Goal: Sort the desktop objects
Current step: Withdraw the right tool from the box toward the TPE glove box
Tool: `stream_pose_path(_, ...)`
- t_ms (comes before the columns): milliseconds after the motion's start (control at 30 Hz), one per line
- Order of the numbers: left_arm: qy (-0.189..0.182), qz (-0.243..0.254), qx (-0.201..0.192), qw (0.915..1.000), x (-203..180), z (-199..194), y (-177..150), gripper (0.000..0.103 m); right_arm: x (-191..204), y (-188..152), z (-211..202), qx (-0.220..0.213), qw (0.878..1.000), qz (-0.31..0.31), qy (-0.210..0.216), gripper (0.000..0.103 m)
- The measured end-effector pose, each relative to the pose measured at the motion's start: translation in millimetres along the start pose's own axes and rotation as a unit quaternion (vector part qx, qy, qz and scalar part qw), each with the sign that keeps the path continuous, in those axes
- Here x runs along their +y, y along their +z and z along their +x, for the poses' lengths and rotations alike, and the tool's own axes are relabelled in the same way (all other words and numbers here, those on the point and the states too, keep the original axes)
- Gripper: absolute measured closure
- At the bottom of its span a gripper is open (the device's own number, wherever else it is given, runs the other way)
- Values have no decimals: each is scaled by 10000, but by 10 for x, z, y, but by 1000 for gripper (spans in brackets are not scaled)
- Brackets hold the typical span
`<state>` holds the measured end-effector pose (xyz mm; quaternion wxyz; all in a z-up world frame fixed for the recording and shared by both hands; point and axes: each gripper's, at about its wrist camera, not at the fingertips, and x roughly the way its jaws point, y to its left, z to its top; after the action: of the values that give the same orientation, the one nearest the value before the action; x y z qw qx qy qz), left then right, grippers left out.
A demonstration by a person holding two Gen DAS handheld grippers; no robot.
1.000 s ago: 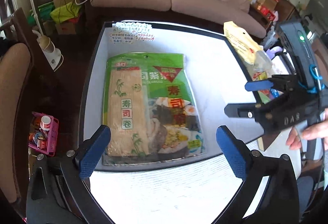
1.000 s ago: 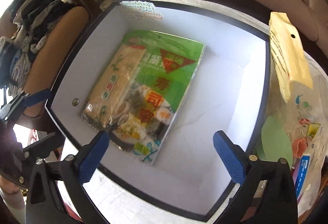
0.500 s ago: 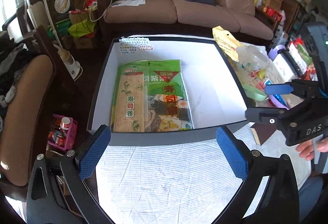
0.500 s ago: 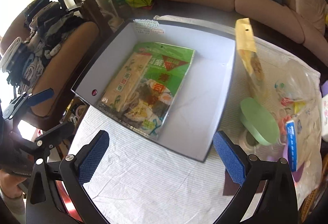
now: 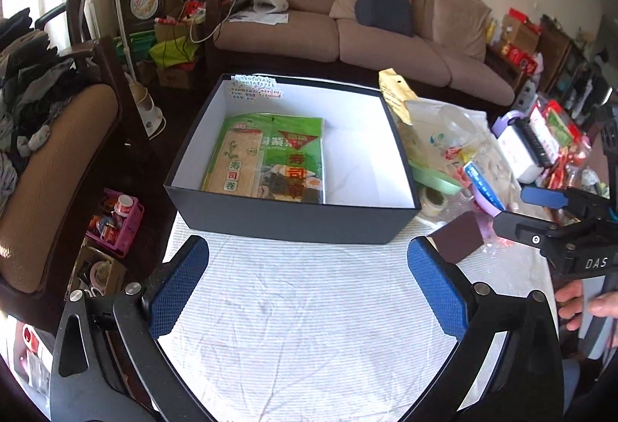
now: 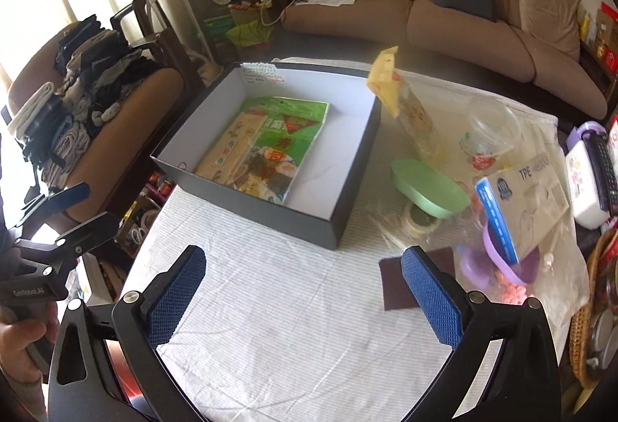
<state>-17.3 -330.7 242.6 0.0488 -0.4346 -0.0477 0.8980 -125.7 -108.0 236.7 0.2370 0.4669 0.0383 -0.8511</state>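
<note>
Blue pads: the left gripper (image 5: 307, 290) has its mesh-faced fingers (image 5: 177, 285) spread wide with nothing between them, above the striped white tablecloth (image 5: 309, 306).
Right gripper (image 6: 303, 300): fingers (image 6: 430, 300) likewise far apart and empty, over the same cloth; also seen side-on from the left wrist view (image 5: 540, 217), with a hand (image 5: 587, 302) on its handle.
Box: a dark box with a white interior (image 5: 293, 219) sits on the cloth, beyond both grippers.
Sushi kit: a green packet with a bamboo rolling mat (image 5: 270, 159) lies flat on the box floor, against its left side; the right part of the floor is bare.
Box's right side: a yellow-topped snack bag (image 6: 401, 105) stands tilted, a pale green lid (image 6: 428, 188) and a roll of tape (image 6: 419, 221) lie near, with a clear plastic cup (image 6: 488, 130) further off.
Brown square: a dark brown flat piece (image 6: 398, 285) lies on the cloth, partly hidden by the right gripper's right finger.
Blue-edged TPE package (image 6: 521, 201): leans in a purple bowl (image 6: 510, 263), well apart from the box.
</note>
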Motion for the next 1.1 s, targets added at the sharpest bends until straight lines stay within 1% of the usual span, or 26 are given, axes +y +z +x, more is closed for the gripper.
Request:
stream_pose_path(100, 18, 81, -5, 10000, -178, -86, -81, 0, -104, -134, -133, -48, 10000, 47, -15, 0)
stream_pose_path(233, -67, 186, -2, 9998, -454, -159, -172, 0, -284, -298, -330, -130, 9998, 149, -40, 0)
stream_pose_path(400, -212, 293, 25, 9993, -850, -136, -270, 0, -568, -502, -566, -206, 9994, 229, -147, 0)
stream_pose_path(500, -343, 353, 82, 9988, -1119, -64, -327, 0, -769, -627, -678, -251, 9989, 334, -223, 0)
stream_pose_path(600, -433, 520, 153, 9976, -1403, 12, -384, 0, -1002, -750, -765, -290, 9982, 455, -279, 0)
stream_pose_path(700, -495, 696, 216, 9961, -1682, 99, -432, 0, -1249, -864, -811, -291, 9971, 618, -326, 0)
stream_pose_path(800, -652, 760, 272, 9946, -1917, 189, -454, 0, -1492, -993, -837, -272, 9962, 761, -328, 0)
stream_pose_path(967, -831, 857, 449, 9918, -2262, 440, -490, 0, -1936, -1197, -832, -202, 9943, 939, -468, 0)
stream_pose_path(1100, -932, 899, 643, 9895, -2491, 720, -515, 0, -2306, -1321, -801, -216, 9914, 1226, -411, 0)
